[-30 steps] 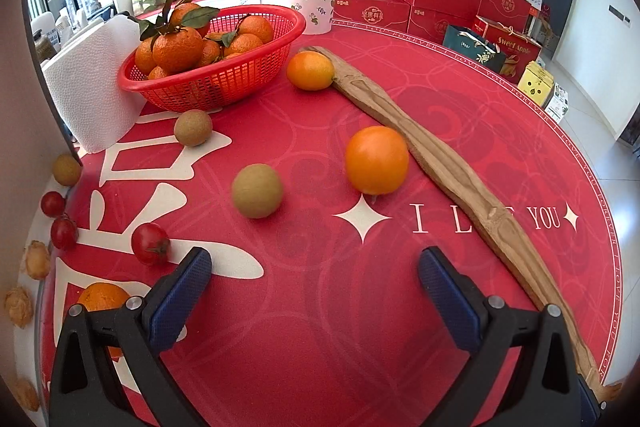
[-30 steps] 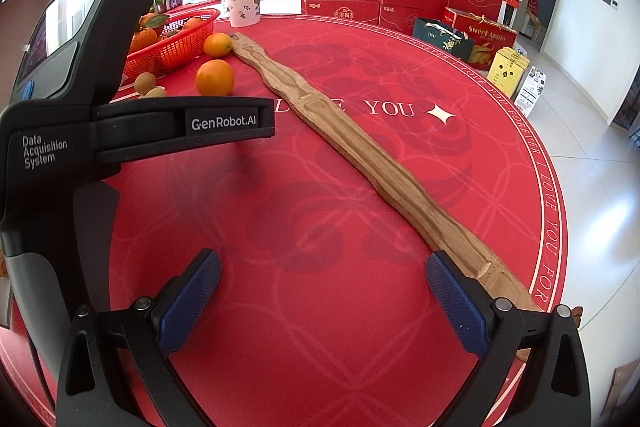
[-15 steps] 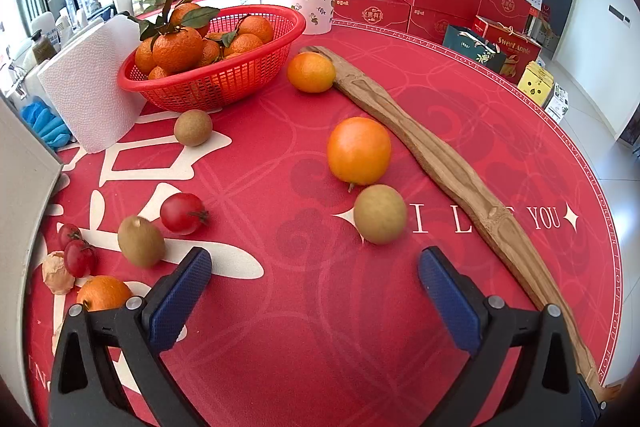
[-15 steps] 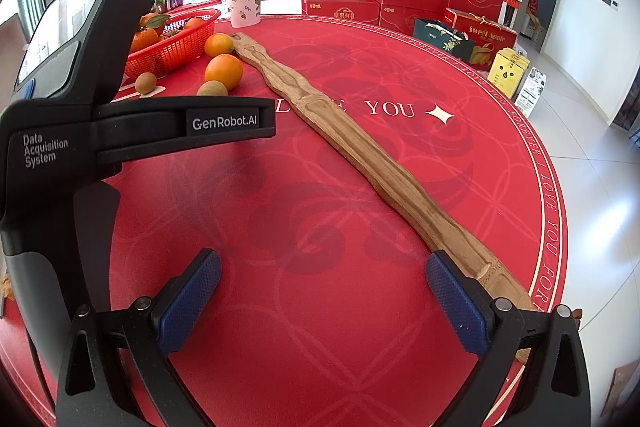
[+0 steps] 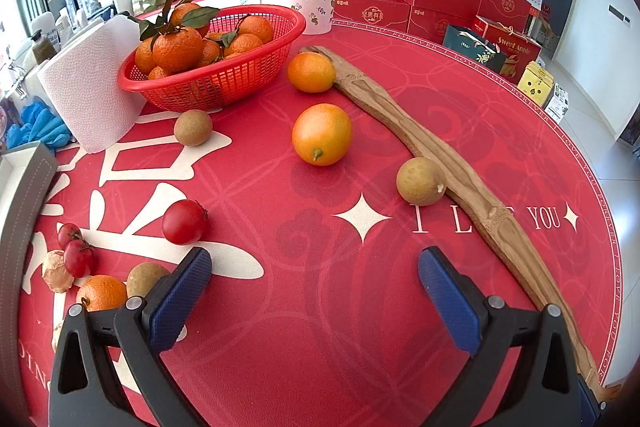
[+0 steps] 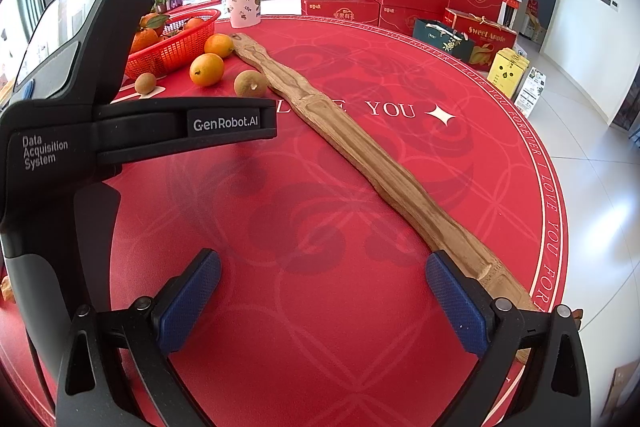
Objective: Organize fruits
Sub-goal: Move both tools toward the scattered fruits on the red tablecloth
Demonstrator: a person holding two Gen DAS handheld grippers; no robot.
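**Both grippers spread and empty over a fruit-strewn red table**

The round red table mat [image 5: 320,307] fills both views. A long carved wooden strip [image 5: 448,163] runs from far ahead of the left gripper [image 5: 316,291] back past its right finger; it also passes the right finger of the right gripper [image 6: 324,291]. Ahead and to the left stands a red mesh basket [image 5: 224,83] heaped with leafy mandarins [image 5: 176,47], a white paper-towel roll [image 5: 88,87] touching its left side.

Straight ahead lies a smooth orange [image 5: 322,134], a second orange [image 5: 311,72] beyond it touching the strip. A brown kiwi [image 5: 421,181] rests against the strip ahead to the right, another kiwi [image 5: 193,127] near the basket. A cherry tomato [image 5: 184,221] sits just ahead of the left finger.

Both grippers have their ribbed blue pads wide apart, holding nothing.
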